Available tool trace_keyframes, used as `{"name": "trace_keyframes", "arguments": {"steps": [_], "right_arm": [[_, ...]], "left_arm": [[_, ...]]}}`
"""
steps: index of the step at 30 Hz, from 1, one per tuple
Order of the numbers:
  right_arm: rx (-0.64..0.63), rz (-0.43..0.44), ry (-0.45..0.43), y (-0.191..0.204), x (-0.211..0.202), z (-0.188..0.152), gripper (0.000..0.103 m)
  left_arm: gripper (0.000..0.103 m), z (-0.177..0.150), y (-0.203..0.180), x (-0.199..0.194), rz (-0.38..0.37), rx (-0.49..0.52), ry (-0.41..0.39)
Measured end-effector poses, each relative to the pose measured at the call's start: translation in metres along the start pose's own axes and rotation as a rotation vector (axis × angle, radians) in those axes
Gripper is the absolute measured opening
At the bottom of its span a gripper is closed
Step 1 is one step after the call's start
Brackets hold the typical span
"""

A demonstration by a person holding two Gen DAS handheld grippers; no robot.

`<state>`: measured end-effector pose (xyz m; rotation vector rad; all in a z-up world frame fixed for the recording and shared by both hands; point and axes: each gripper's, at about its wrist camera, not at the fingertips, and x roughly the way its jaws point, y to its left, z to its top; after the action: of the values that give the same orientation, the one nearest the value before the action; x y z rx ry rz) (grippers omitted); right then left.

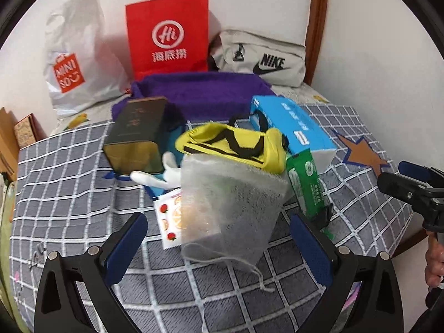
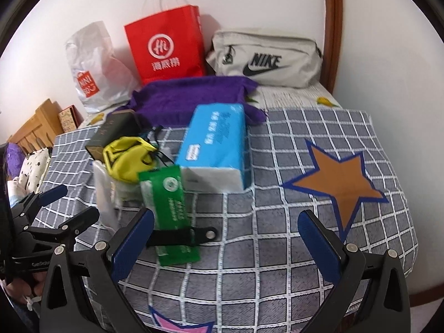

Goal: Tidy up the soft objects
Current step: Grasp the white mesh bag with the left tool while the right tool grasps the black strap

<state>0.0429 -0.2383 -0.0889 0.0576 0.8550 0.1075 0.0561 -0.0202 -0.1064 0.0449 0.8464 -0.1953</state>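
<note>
Several soft and boxed items heaped mid-bed on a grey checked blanket [image 2: 277, 194] with white grid lines and a brown star patch [image 2: 338, 186]. Nearest the left gripper [image 1: 219, 238], fingers spread wide and holding nothing: a translucent white mesh pouch [image 1: 233, 205], limp and crumpled, drawstring trailing toward the camera, lying partly between the open fingers. Behind the pouch, touching it: a yellow drawstring bag [image 1: 236, 144] with black straps, slumped and puckered. Just right of both: a green wipes pack [image 2: 169, 205], flat and glossy, with a black strap [image 2: 183, 236] across its near end. Behind that: a blue tissue pack [image 2: 216, 149], lying flat with white end facing forward. Left of the yellow bag: a dark gold-edged box [image 1: 136, 136], with a white glove [image 1: 161, 172] poking out beneath it and a fruit-print sachet [image 1: 169, 219] beside the pouch. Farther back: a purple towel [image 2: 194, 97], rumpled. Against the wall: a white plastic bag [image 1: 80, 55], a red paper bag [image 1: 169, 33], a beige Nike bag [image 2: 266, 58]. Right gripper [image 2: 227, 238] hovering over bare blanket near the wipes, fingers spread apart, empty.
</note>
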Motion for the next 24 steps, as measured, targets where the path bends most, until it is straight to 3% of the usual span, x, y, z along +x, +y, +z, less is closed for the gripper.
{"name": "trace_keyframes", "arguments": {"steps": [4, 6, 8, 9, 11, 14, 19, 24], "right_arm": [[0.003, -0.011, 0.027, -0.005, 0.014, -0.006, 0.103], [0.003, -0.017, 0.040, -0.007, 0.022, -0.009, 0.102], [0.008, -0.015, 0.050, -0.010, 0.028, -0.013, 0.102], [0.011, -0.010, 0.055, -0.012, 0.031, -0.014, 0.102], [0.018, 0.002, 0.065, -0.013, 0.036, -0.017, 0.102], [0.011, 0.028, 0.075, -0.010, 0.041, -0.020, 0.102], [-0.048, 0.096, 0.087, 0.006, 0.049, -0.028, 0.102], [-0.119, 0.156, 0.093, 0.026, 0.057, -0.033, 0.102]], "left_arm": [[0.102, -0.001, -0.006, 0.019, -0.006, 0.033, 0.017], [0.095, -0.003, -0.009, 0.026, -0.009, 0.059, 0.020], [0.069, -0.003, -0.010, 0.030, -0.006, 0.074, 0.021], [0.064, -0.003, -0.009, 0.030, -0.014, 0.074, 0.023], [0.037, -0.003, -0.005, 0.028, -0.065, 0.070, 0.016], [0.022, -0.002, 0.000, 0.021, -0.086, 0.071, -0.008], [0.011, 0.000, 0.006, 0.014, -0.072, 0.079, -0.023], [0.011, -0.003, 0.010, 0.028, -0.051, 0.064, 0.009]]}}
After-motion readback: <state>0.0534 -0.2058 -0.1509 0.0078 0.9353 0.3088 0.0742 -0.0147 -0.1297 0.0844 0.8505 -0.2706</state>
